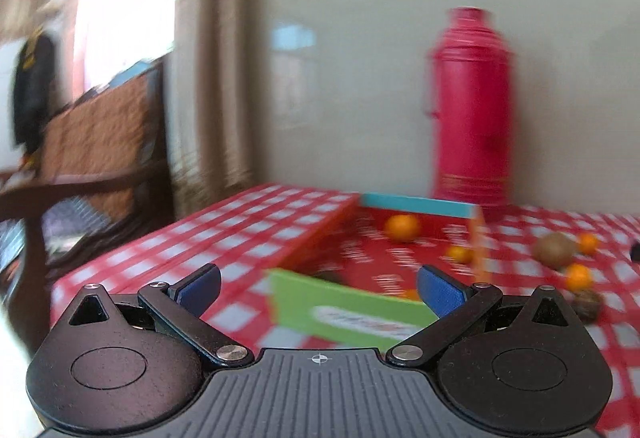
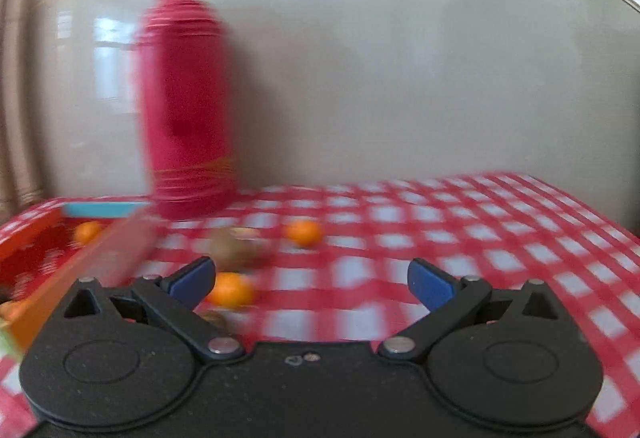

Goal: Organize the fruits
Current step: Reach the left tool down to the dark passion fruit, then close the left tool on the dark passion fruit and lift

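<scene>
Mid-sort: some oranges already in the box (image 1: pixel 420 204), others loose on the counter (image 2: pixel 440 238). Both jaws released, empty. Next: right gripper (image 2: pixel 310 280) onto nearest orange (image 2: pixel 231 290).

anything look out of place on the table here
Yes: several fruits lie loose on the checked tablecloth outside the box, including an orange and a brown fruit. Nothing looks spilled or damaged, though blur hides detail.

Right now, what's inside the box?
In the box, two oranges show: one near the far wall, a smaller one by the right wall. The green flap and blur hide the near end, so more fruit there cannot be told.
</scene>
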Available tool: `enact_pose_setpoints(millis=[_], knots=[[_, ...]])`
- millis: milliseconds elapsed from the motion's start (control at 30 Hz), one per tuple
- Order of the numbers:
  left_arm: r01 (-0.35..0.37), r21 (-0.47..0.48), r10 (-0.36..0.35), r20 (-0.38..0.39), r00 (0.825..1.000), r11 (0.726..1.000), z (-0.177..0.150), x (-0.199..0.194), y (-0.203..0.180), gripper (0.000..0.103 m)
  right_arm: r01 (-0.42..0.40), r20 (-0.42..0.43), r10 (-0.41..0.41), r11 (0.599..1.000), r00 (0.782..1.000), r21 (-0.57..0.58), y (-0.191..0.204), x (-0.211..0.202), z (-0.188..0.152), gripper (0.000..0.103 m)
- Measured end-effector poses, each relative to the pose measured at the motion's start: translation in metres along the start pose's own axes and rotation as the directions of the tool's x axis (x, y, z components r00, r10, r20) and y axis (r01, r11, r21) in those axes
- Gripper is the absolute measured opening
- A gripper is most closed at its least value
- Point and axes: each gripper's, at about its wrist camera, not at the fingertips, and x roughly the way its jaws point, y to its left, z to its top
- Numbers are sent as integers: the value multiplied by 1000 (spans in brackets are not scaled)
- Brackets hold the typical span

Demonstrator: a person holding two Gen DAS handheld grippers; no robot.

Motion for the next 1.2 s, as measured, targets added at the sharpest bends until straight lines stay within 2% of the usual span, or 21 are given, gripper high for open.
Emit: enact_pose_setpoints(millis=[100,233,367,567,600,633,700,800,900,1100,1167,1200], knots=[[80,95,-84,32,996,992,-1,-8,-37,103,112,9,-113,992,994,65,-31,1,0,97],[168,171,-178,44,983,971,-2,-11,-80,103,173,23,-178,975,984,141,-60,-1,-2,97],[253,183,-257,0,966,950,-1,-5,-113,103,240,69,-250,963,966,123,-72,-7,-3,97],[361,173,-354,-67,933,917,-2,9,-151,103,384,97,-391,920,915,83,-95,-9,-6,97],[375,172,-366,-79,927,911,-3,11,-156,98,389,95,-396,918,913,85,-99,-10,-6,97],[395,171,-384,-94,919,903,-3,13,-162,85,390,93,-397,917,913,88,-104,-11,-6,97],[441,153,-423,-137,896,885,-3,20,-169,73,393,89,-401,915,912,96,-114,-12,-8,97],[464,123,-440,-177,880,877,-6,30,-180,70,402,83,-411,910,908,105,-123,-14,-8,97],[469,109,-445,-189,876,877,-6,35,-185,70,411,88,-421,905,903,111,-127,-15,-9,97],[485,94,-453,-242,858,869,-6,44,-188,70,466,120,-478,877,870,116,-126,-21,-8,97],[498,87,-462,-266,846,863,-6,48,-190,65,458,120,-470,881,874,117,-127,-21,-8,97],[506,79,-466,-288,837,859,-6,52,-191,55,453,117,-465,884,878,115,-126,-20,-8,97]])
